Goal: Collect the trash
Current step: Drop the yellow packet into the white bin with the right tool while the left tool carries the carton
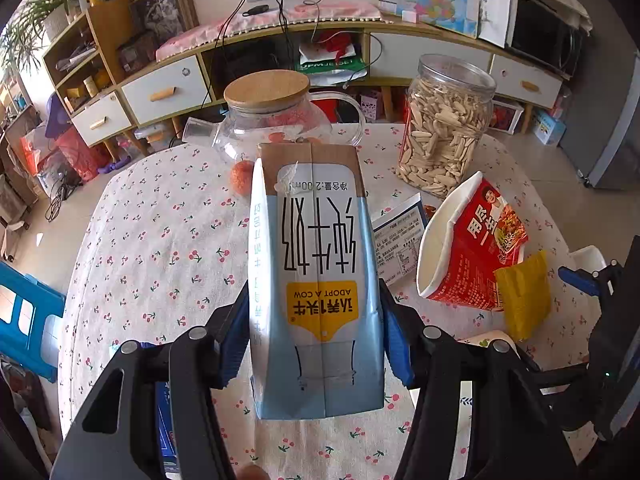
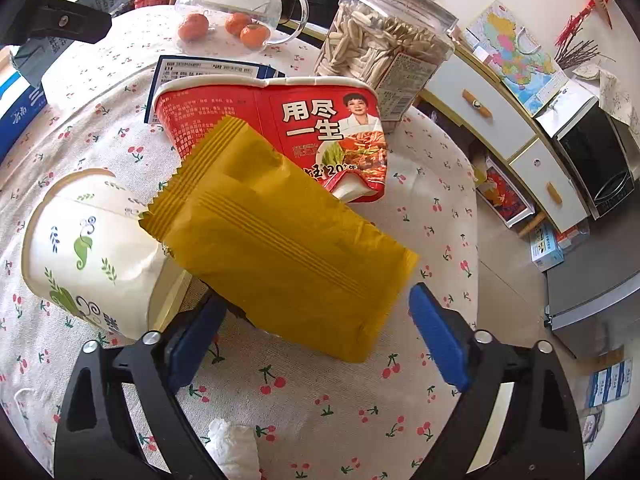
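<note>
Above the cherry-print tablecloth point(image 1: 152, 240), my left gripper point(image 1: 316, 332) clamps the milk carton point(image 1: 316, 280), lifted clear. My right gripper point(image 2: 316, 328) straddles the yellow wrapper point(image 2: 280, 236), jaws partly apart; pad contact unclear. Wrapper lies between red noodle cup point(image 2: 320, 128) and white paper cup point(image 2: 88, 256).

Milk carton point(image 1: 320, 280), seen upside down: yellow badge "ADOPT A COW" above Chinese brand characters; large black characters 纯牛奶; small line ending "200mL".
Red noodle cup point(image 2: 280, 128): white 用尽一生; lower edge "20年" partly legible; fine print on its left panel unreadable.
Jar of seeds point(image 2: 380, 48): label print too small to read.
</note>
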Motion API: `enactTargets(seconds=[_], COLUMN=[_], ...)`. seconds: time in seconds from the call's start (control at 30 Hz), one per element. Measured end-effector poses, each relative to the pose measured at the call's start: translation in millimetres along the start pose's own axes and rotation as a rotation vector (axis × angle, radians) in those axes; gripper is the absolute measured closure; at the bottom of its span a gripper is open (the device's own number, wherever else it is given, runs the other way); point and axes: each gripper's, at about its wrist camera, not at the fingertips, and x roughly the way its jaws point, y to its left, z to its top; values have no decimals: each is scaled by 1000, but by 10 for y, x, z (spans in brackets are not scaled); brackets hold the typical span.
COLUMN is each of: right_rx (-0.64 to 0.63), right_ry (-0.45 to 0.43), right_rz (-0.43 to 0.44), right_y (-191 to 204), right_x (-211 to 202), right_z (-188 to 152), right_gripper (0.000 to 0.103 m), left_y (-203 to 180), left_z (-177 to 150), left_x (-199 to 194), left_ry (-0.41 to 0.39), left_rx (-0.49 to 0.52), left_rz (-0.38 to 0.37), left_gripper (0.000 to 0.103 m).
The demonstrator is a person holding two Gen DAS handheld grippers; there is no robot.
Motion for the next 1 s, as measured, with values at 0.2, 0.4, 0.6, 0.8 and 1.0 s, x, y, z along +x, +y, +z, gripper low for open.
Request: enactTargets(seconds=[0.2, 0.4, 0.6, 0.8, 1.0], right_rx=[132, 271, 386, 469, 521], right_ry=[7, -74, -173, -255, -298], right_rz=[84, 136, 139, 117, 66], right_y=[-191, -351, -487, -635, -825], right_x=[-22, -260, -481, -691, -803], right_z=[-8, 39, 72, 21, -90], right_gripper=[92, 99, 99, 99, 99], left_y=[31, 46, -7, -114, -347], left_z=[0, 24, 64, 133, 177], left_x=[22, -74, -154, -290, -436], left_ry=[-3, -53, -95, -153, -210], left_rx=[-23, -51, -67, -93, -86], left_rz=[-6, -21, -36, -64, -104], left_gripper=[46, 46, 46, 46, 46])
